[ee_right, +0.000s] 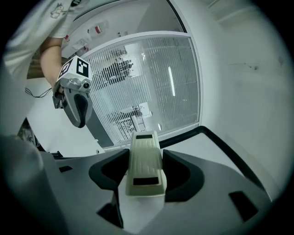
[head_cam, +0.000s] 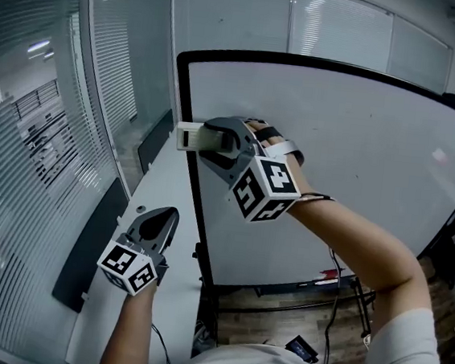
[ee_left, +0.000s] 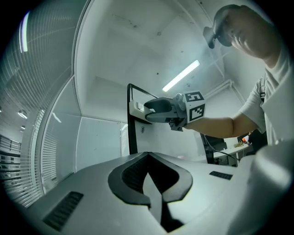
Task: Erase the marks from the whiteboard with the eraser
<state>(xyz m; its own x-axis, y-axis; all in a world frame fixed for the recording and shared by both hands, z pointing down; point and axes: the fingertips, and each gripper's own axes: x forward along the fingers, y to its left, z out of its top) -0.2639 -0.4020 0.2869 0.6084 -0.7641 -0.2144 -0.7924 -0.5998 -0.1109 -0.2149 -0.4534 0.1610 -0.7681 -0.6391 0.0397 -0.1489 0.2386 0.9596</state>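
Our right hand-held gripper [head_cam: 212, 142] pinches the eraser [head_cam: 188, 137] at the whiteboard's [head_cam: 360, 151] upper left edge, our left hand-held gripper [head_cam: 169, 215] pressed together, empty; we judge its frame [head_cam: 198, 214] could snag the eraser loose.

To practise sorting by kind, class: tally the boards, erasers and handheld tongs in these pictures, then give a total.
Whiteboard: 1
Eraser: 1
Tongs: 2, the left tongs and the right tongs
Total: 4

Office mtg rm, glass partition walls [head_cam: 119, 61] w/ blinds [head_cam: 19, 163], whiteboard [head_cam: 360, 151], white desk [head_cam: 181, 237]
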